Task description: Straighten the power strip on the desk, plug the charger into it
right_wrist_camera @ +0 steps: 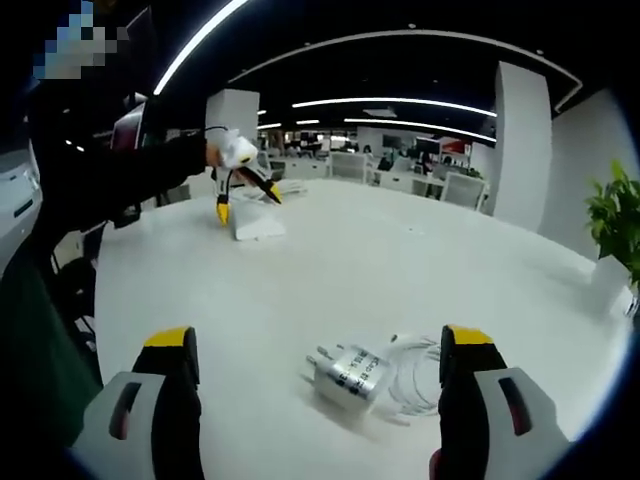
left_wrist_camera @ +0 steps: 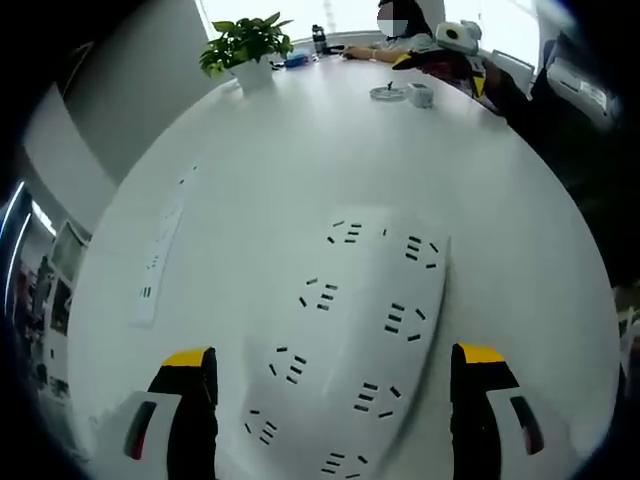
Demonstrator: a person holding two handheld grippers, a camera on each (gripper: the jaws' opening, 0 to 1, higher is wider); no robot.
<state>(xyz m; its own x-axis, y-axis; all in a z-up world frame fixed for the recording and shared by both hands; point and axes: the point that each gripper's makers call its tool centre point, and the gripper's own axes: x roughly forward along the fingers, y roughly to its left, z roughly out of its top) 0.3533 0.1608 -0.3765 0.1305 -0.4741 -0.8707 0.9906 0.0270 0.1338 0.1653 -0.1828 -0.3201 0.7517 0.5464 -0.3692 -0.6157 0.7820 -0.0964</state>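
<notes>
A: Yellow-tipped black jaws of the left gripper [left_wrist_camera: 333,385] stand wide apart at the bottom of the left gripper view, clamping nothing. Between them lies the wide white power strip with two rows of sockets [left_wrist_camera: 350,350], flat on the round white desk [left_wrist_camera: 250,180].

B: Long axis?

A: Runs from bottom centre up toward frame centre, leaning slightly right. A second, slim white power strip [left_wrist_camera: 160,250] lies mid-left, well apart, running bottom-left to upper right. Potted green plant in a white pot [left_wrist_camera: 247,55] at top left.

B: Right gripper view?

A: Right gripper [right_wrist_camera: 320,375] also spread, empty. White charger with metal prongs [right_wrist_camera: 348,374] lies on the desk between the jaws at lower centre, prongs pointing left in frame, body running left-right. Its coiled white cable [right_wrist_camera: 412,375] sits just right of it. Left gripper shows again at upper left, over the wide strip.
</notes>
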